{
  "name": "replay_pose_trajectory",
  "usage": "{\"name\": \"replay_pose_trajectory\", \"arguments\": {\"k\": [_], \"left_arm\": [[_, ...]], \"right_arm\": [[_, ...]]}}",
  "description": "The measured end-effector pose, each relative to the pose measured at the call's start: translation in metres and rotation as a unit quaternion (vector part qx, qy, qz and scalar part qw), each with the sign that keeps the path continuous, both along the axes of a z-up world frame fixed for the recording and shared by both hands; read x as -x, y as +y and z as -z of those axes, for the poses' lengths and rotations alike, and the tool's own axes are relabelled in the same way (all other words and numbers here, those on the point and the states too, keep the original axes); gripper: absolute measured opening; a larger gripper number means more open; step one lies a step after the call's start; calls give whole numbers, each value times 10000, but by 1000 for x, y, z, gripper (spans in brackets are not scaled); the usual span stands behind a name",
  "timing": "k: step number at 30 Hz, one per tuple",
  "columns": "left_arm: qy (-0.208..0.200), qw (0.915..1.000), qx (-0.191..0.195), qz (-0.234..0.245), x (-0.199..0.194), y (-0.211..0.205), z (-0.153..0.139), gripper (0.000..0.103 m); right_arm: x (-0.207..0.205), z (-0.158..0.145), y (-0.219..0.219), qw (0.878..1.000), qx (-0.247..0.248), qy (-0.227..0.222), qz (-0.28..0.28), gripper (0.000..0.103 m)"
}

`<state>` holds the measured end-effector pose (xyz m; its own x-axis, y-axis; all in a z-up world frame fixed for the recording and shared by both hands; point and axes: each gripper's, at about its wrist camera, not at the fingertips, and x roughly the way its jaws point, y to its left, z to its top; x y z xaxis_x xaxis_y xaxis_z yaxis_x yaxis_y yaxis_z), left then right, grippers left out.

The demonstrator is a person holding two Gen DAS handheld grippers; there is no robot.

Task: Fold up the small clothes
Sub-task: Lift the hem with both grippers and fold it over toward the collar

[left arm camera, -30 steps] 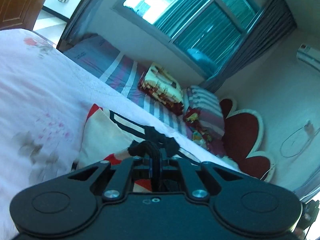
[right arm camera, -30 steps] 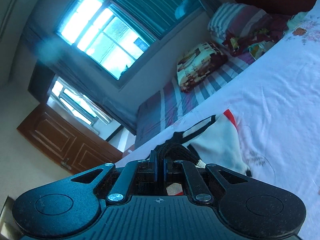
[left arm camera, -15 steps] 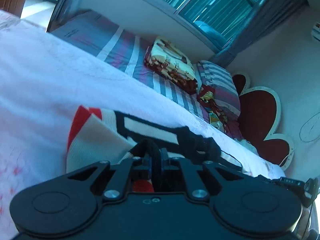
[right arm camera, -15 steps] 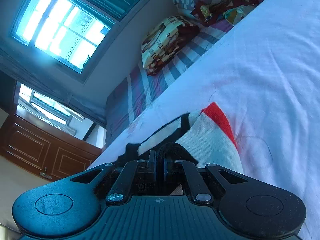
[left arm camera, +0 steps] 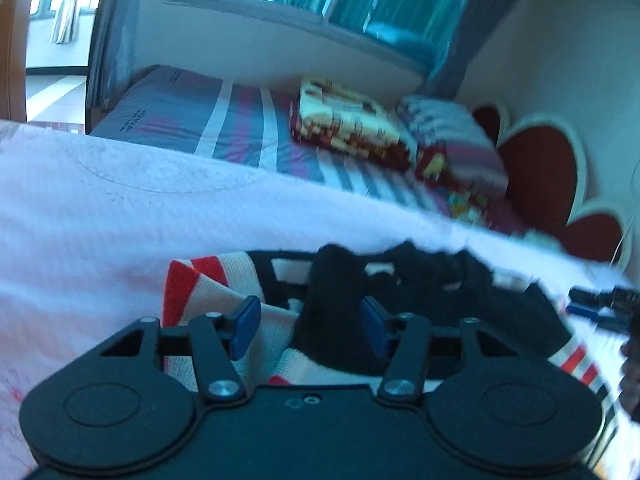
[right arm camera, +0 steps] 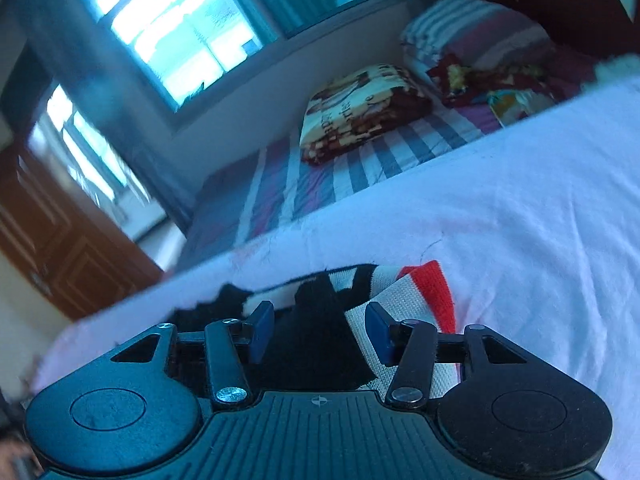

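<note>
A small knitted garment (left arm camera: 224,300) in cream, red and black lies on the white bed sheet (left arm camera: 120,208). In the left wrist view my left gripper (left arm camera: 310,326) is open, with the garment's black edge (left arm camera: 332,304) lying loose between its blue pads. In the right wrist view the same garment (right arm camera: 404,292) lies on the sheet, and my right gripper (right arm camera: 320,332) is open over its black part. The right gripper's fingers (left arm camera: 592,304) show at the left view's right edge.
Beyond the white sheet (right arm camera: 520,208) lies a striped bedspread (left arm camera: 224,124) with a folded patterned blanket (left arm camera: 344,124) and a striped pillow (left arm camera: 452,140). A red heart-shaped headboard (left arm camera: 540,168) stands at the right. Window (right arm camera: 160,28) and wooden door (right arm camera: 60,248) behind.
Both grippers were shut on the garment's black edge and have opened, letting it go. The garment has come down flat on the sheet.
</note>
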<state>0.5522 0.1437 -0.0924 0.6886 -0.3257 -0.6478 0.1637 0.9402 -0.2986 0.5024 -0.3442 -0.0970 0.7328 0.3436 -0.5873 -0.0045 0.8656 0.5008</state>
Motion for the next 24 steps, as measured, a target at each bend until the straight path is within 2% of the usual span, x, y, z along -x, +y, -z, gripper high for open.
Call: {"name": "replay_pose_trajectory", "arguments": {"k": [1, 3, 4, 5, 6, 7, 8, 12, 15, 17, 20, 24], "left_arm": [[56, 9999, -114, 49, -3, -3, 2, 47], [228, 9991, -345, 127, -9, -9, 6, 39], [231, 9986, -446, 153, -11, -10, 9, 39], [209, 9982, -539, 188, -11, -12, 9, 34], [176, 9974, -663, 202, -11, -14, 9, 24], [99, 9973, -694, 215, -11, -15, 7, 14], [-24, 9980, -604, 184, -7, -15, 5, 3], [-726, 9962, -431, -212, 13, -13, -9, 3], [-1081, 9922, -405, -477, 21, -12, -16, 3], [-990, 9918, -577, -573, 14, -16, -15, 3], [-350, 9933, -915, -605, -6, -23, 5, 3], [-344, 9909, -1166, -581, -10, -31, 10, 4]], "right_arm": [[-4, 4, 8, 9996, 225, 45, -140, 51], [-14, 12, 26, 9948, 929, 229, -346, 51], [-17, 21, 36, 9903, 1281, 309, -445, 48], [-17, 23, 45, 9856, 1586, 255, -530, 40], [-17, 25, 54, 9803, 1868, 199, -613, 34], [-14, 29, 61, 9757, 2081, 142, -673, 22], [-12, 28, 66, 9732, 2190, 65, -696, 6], [1, 27, 66, 9746, 2175, -416, -326, 5], [2, 23, 62, 9731, 2174, -770, -11, 4], [-3, 26, 58, 9754, 2065, -766, 112, 4], [-21, 48, 56, 9748, 2227, -115, 87, 4], [-20, 50, 50, 9764, 2151, -81, 150, 4]]}}
